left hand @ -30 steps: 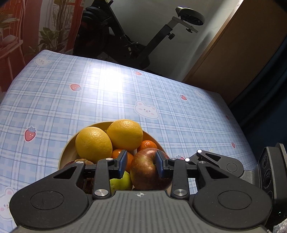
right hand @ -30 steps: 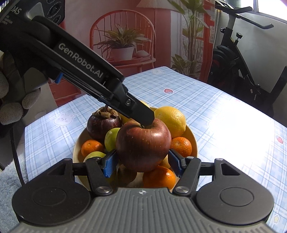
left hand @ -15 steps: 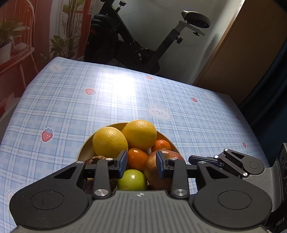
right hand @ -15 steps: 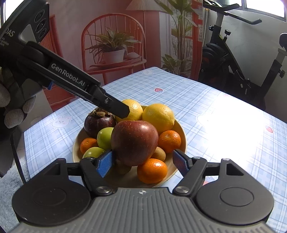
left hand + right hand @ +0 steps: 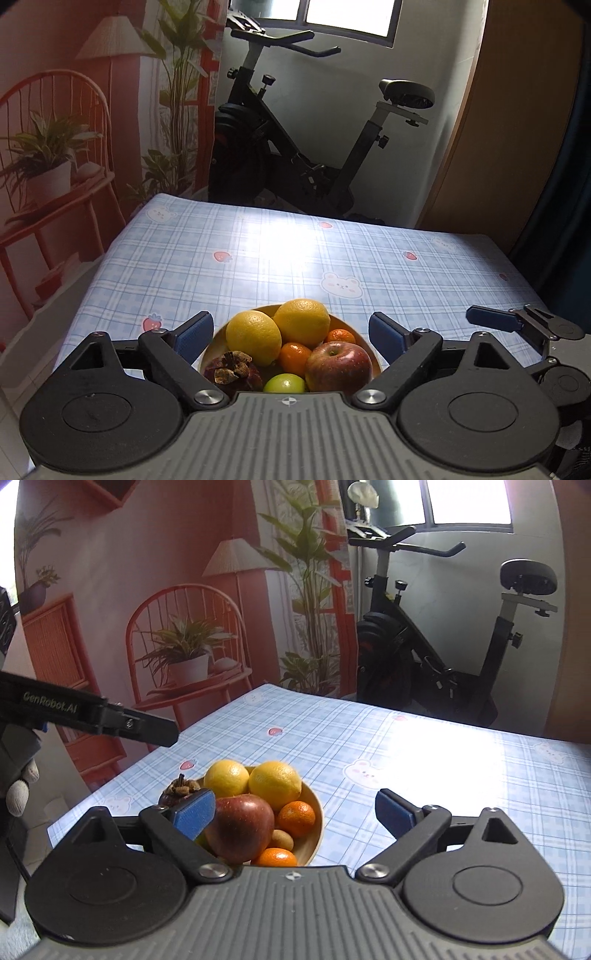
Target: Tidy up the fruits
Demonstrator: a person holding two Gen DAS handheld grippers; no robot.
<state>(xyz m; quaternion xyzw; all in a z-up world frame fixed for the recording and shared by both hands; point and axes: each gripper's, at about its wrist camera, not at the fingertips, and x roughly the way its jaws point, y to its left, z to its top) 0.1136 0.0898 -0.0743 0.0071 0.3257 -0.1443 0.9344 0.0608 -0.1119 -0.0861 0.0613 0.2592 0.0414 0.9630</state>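
A wooden bowl point(image 5: 373, 357) point(image 5: 316, 819) on the blue plaid table holds a red apple point(image 5: 338, 365) point(image 5: 242, 829), two lemons point(image 5: 301, 322) point(image 5: 275, 784), several small oranges point(image 5: 294, 356) point(image 5: 296, 818), a mangosteen point(image 5: 231, 373) point(image 5: 179, 792) and a green fruit point(image 5: 284, 384). My left gripper point(image 5: 291, 334) is open and empty, raised above and behind the bowl. My right gripper point(image 5: 295, 812) is open and empty, pulled back from the bowl, its left pad in front of the mangosteen. The left gripper's finger shows in the right wrist view point(image 5: 147, 727).
The plaid tablecloth point(image 5: 295, 254) stretches beyond the bowl. An exercise bike point(image 5: 295, 140) stands past the far table edge. A red chair with a potted plant point(image 5: 188, 657) stands at the left. A wooden door point(image 5: 517, 129) is at the right.
The right gripper opened off the red apple, leaving it in the bowl. Both grippers pulled back and rose away from the bowl. The left gripper opened wider.
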